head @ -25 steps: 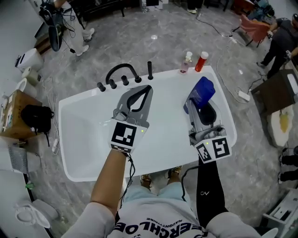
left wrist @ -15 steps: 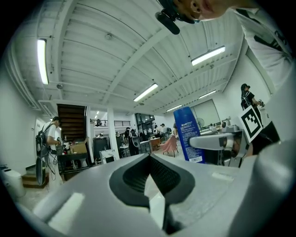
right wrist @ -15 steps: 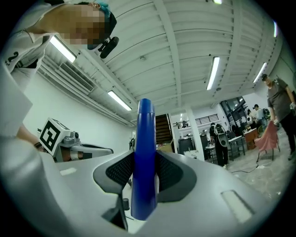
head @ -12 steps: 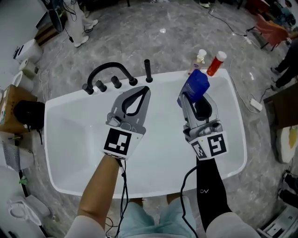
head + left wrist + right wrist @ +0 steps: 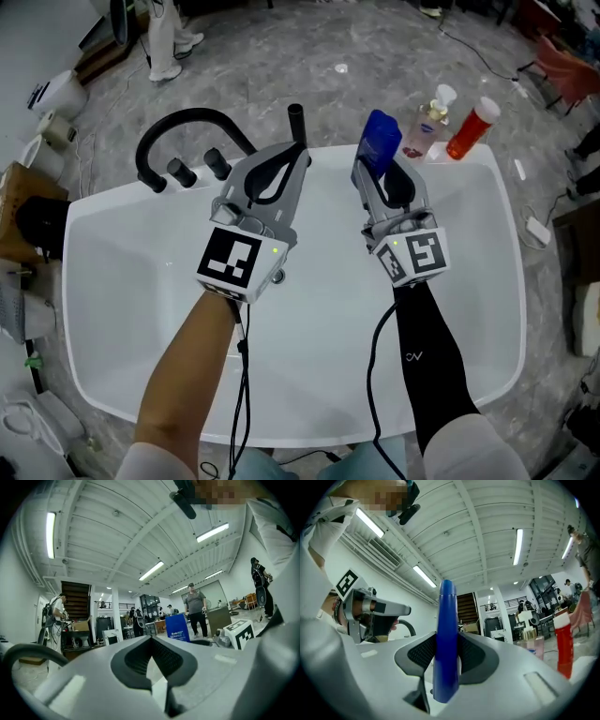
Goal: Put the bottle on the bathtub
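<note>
While the head view looks down, the right gripper (image 5: 379, 176) clamps the blue bottle (image 5: 379, 141) over the white bathtub's (image 5: 112, 281) far rim, near a pump bottle (image 5: 427, 129) and a red bottle (image 5: 472, 128). The left gripper (image 5: 286, 161) is pinched closed and empty, beside the black faucet (image 5: 178, 127).

Left gripper view: jaw tips meet, nothing between them.

Right gripper view: pads press on both sides of the upright bottle.

Far rim of the bathtub (image 5: 112, 281): a black arched faucet (image 5: 178, 122), its knobs (image 5: 178, 171) and an upright black lever (image 5: 296, 120) are blocking the left stretch. A pump bottle (image 5: 427, 127) and a red bottle (image 5: 472, 131) are occupying the right corner. A bare gap is lying between lever and pump bottle, and the blue bottle (image 5: 379, 142), clamped in the right gripper (image 5: 382, 178), is showing in front of it. The wide basin is lying open.
</note>
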The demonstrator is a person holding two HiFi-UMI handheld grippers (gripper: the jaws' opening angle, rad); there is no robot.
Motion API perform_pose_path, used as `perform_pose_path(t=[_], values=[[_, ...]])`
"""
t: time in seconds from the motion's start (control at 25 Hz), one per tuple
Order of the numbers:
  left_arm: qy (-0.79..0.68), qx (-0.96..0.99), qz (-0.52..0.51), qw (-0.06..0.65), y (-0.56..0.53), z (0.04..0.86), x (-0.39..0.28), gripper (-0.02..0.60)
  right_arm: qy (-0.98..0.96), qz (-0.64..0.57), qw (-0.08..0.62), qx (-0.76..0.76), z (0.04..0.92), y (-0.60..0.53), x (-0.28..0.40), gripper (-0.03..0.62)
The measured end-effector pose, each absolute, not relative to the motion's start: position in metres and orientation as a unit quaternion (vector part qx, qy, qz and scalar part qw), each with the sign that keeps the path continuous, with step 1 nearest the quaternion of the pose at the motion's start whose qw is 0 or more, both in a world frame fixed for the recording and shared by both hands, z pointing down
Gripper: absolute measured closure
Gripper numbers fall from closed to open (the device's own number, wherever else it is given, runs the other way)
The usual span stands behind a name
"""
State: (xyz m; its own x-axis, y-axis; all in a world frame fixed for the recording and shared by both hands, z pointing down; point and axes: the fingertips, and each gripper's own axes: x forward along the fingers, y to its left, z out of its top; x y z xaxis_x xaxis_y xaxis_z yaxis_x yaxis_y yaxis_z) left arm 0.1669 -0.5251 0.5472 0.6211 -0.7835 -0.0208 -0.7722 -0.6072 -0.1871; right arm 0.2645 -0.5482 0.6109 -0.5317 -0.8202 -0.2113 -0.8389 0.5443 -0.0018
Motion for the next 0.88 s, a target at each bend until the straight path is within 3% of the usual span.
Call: perform_pose_path(t=[0.52,0.88], values=[[0.472,-0.876,-0.039,0.094,-0.574,0.604,0.124,0.581,0.885,0.046,0.051,-0.460,0.704,-0.645,0.224,0.422],[0.482,-0.873,-0.043,0.060,-0.578,0.645,0.107,0.580,0.870,0.021,0.053,-0.490,0.738,-0.680,0.231,0.419]])
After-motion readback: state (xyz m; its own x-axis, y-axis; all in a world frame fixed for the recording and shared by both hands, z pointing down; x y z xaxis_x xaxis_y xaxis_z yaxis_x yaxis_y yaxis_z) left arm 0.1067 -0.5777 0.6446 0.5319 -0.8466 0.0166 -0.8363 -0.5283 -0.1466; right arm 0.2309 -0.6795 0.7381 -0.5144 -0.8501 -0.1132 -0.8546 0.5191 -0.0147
